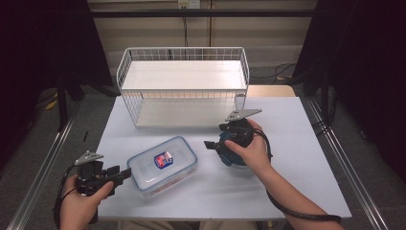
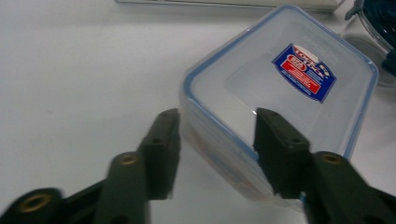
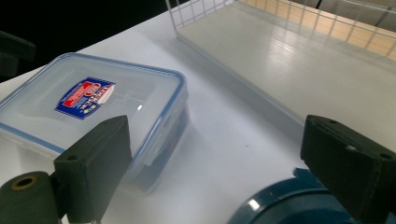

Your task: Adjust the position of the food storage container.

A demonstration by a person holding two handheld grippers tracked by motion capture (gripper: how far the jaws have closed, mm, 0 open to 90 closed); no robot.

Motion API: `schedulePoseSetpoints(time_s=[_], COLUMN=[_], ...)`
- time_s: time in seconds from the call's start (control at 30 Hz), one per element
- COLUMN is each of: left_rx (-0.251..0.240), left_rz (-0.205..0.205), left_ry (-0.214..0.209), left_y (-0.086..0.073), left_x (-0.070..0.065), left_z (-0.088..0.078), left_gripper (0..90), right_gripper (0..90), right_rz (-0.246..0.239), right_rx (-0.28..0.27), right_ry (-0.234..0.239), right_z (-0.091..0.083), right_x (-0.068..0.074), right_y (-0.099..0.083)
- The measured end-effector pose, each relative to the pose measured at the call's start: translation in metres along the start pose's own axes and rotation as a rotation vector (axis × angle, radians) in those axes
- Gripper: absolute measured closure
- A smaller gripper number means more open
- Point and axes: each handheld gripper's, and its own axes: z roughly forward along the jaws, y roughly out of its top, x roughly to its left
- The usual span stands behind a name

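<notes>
Left gripper (image 1: 125,173), lower left of the high view: jaws parted, straddling the near corner of the clear lidded box (image 1: 163,164), not clamped yet. Push in further so the pads sit on the wall below the blue rim, then squeeze level; the corner is slippery. Box sits centre of the table (image 1: 297,191), in front of the wire rack (image 1: 184,86). Right gripper (image 1: 209,144), centre right: jaws wide apart, nothing gripped, hovering over a blue round lid (image 3: 285,205). Keep it clear of the box.
</notes>
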Motion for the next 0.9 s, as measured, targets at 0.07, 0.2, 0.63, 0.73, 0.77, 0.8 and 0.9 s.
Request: schedulePoseSetpoints(time_s=[0.07,0.2,0.63,0.73,0.77,0.8,0.9], left_rx=[0.005,0.015,0.105,0.118,0.137,0.163,0.180], left_rz=[-0.025,-0.038,-0.024,-0.012,0.013,0.044,0.066], left_ry=[0.008,0.002,-0.249,-0.356,-0.367,-0.368,-0.398], left_y=[-0.003,-0.004,0.002,0.002,0.001,0.001,0.001], left_x=[0.005,0.005,-0.016,-0.029,-0.035,-0.045,-0.053], left_z=[-0.002,-0.004,0.006,0.013,0.016,0.022,0.029], left_gripper=[60.7,76.3,90.0,90.0,90.0,90.0,90.0], right_gripper=[8.4,8.4,8.4,8.4,8.4,8.4,8.4], right_rz=[-0.002,0.000,0.003,0.000,0.001,-0.001,-0.003], right_rx=[0.003,0.004,-0.003,-0.003,-0.005,-0.004,-0.001], right_ry=[0.002,0.007,-0.005,-0.005,-0.001,-0.004,-0.002], right_z=[0.002,0.003,-0.002,-0.002,-0.002,-0.002,-0.003], right_x=[0.001,0.003,0.001,0.002,0.003,0.003,0.003], right_y=[0.000,0.000,-0.002,-0.002,-0.002,-0.002,-0.002])
